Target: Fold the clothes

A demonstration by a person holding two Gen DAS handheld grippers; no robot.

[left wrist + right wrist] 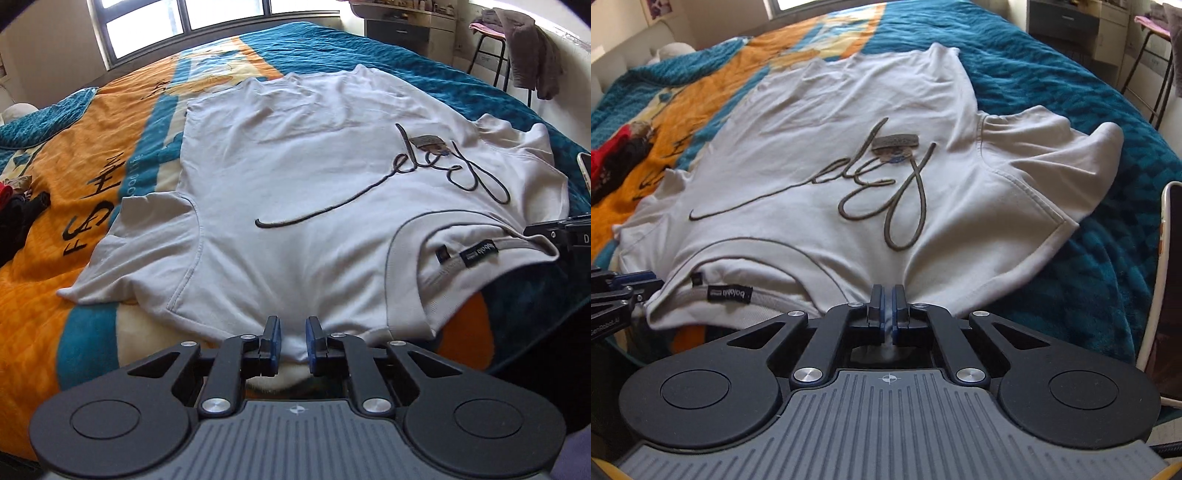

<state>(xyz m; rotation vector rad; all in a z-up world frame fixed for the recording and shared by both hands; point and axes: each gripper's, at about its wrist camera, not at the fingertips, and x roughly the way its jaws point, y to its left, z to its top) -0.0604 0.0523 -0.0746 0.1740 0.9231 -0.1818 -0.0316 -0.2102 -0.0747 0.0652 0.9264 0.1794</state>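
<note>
Right hand-held gripper (887, 295) pinches T-shirt (812, 177) shoulder; left hand-held gripper (293, 332), ajar, straddles its edge.

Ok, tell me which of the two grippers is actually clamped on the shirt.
The right gripper: its pads are pressed together on the white T-shirt shoulder edge. The left gripper is open, with cloth showing between its pads.

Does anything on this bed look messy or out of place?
Mostly tidy. The white T-shirt lies flat, but its sleeve is rumpled and bunched up. A small pile of red and black clothes sits loose on the blanket beside it.
</note>
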